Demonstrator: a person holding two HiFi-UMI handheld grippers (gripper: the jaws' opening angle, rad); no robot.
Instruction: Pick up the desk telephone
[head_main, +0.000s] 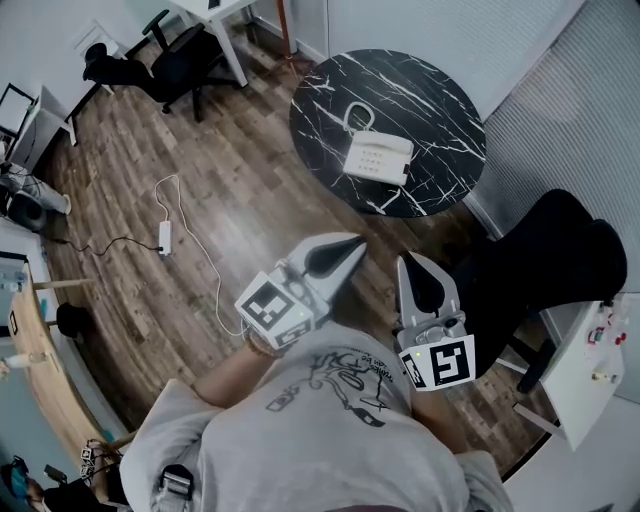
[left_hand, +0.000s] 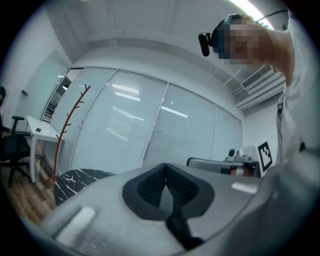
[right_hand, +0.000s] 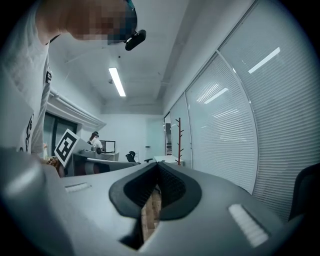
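Note:
A white desk telephone (head_main: 378, 157) with a coiled cord lies on a round black marble table (head_main: 440, 110) in the head view, well ahead of both grippers. My left gripper (head_main: 354, 243) is held at chest height, pointing up-right toward the table, its jaws shut and empty. My right gripper (head_main: 409, 262) sits beside it, also shut with nothing in it. In the left gripper view the jaws (left_hand: 165, 169) meet at the tips, with an edge of the marble table (left_hand: 75, 179) at lower left. The right gripper view shows closed jaws (right_hand: 158, 167) above wooden floor.
A black chair (head_main: 545, 265) stands right of the grippers, below the table. A white power strip with cable (head_main: 165, 238) lies on the wooden floor at left. Another office chair (head_main: 150, 65) and a white desk (head_main: 215, 12) stand at the far left. A red coat stand (left_hand: 67, 127) is near the glass wall.

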